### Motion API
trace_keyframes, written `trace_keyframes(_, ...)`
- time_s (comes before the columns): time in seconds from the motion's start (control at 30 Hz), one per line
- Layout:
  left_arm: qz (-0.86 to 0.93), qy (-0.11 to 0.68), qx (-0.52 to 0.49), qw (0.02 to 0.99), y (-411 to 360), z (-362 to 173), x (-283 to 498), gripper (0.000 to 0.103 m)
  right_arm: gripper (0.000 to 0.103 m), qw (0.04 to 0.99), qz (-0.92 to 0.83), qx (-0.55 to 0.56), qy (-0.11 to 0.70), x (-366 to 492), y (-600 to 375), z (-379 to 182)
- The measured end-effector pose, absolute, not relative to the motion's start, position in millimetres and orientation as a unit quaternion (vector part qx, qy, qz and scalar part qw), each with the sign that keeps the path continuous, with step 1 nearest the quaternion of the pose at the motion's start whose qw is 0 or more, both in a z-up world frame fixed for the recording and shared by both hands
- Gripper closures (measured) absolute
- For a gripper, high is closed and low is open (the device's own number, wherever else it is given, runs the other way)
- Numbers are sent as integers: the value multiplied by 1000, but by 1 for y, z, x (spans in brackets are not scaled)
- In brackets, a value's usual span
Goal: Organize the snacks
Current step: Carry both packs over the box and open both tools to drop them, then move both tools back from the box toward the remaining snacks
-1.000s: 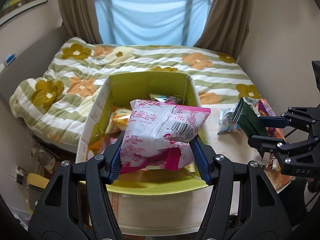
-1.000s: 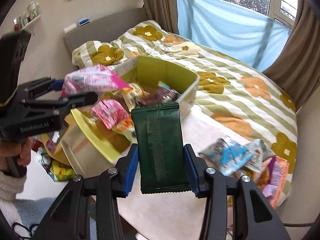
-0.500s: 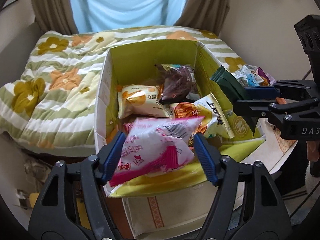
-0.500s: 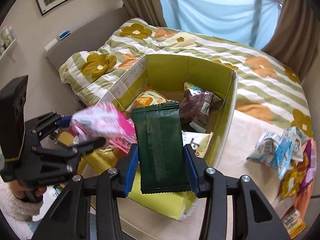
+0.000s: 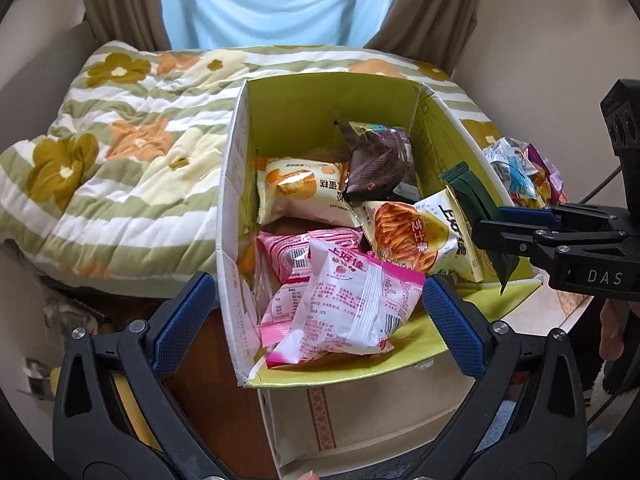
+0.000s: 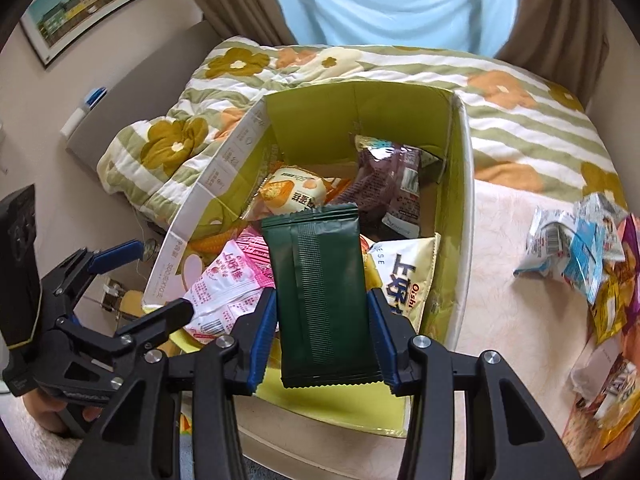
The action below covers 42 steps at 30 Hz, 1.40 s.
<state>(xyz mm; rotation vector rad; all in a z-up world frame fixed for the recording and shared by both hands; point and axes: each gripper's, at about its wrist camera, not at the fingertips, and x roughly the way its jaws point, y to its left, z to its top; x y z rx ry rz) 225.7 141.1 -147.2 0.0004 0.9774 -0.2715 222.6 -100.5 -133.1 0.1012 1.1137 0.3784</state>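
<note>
The left gripper (image 5: 316, 312) is being spread, its jaws opening clear of the pink packet (image 5: 348, 308) lying in the box (image 5: 230, 200). A green packet (image 6: 320, 300) is pinched by the right gripper (image 6: 320, 340) above the box.

We see the pink snack packet (image 5: 352, 300) lying tilted inside the green-lined box (image 5: 328, 100); the dark green packet (image 6: 320, 296) stands upright above it.

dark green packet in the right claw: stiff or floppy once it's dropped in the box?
Probably semi-stiff: the dark green packet stands flat and upright between the right claw pads, no sag. Likely light, being thin. The glossy film may slide over the bags in the box.
</note>
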Motion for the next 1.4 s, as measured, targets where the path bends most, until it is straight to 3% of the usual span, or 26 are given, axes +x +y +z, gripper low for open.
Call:
trace_keyframes(0.2, -116, 467, 0, 877, 148, -145, 231, 1, 59, 832, 160, 61, 528, 226, -104, -142)
trace_keyframes(0.23, -116, 467, -3, 877, 149, -145, 232, 1, 50, 835, 159, 63, 524, 225, -105, -141)
trace_keyframes(0.27, -115, 467, -6, 877, 150, -144, 233, 1, 34, 838, 158, 66, 518, 223, -106, -140)
trace_keyframes(0.33, -112, 468, -8, 877, 150, -144, 234, 1, 12, 842, 160, 74, 511, 220, -110, -138)
trace_keyframes(0.97, -131, 466, -16, 875, 145, -134, 210, 1, 11, 876, 120, 66, 463, 179, -125, -99)
trace_keyframes(1.4, -212, 450, 16, 867, 66, -116, 212, 1, 11, 898, 15, 89, 431, 140, -212, -70)
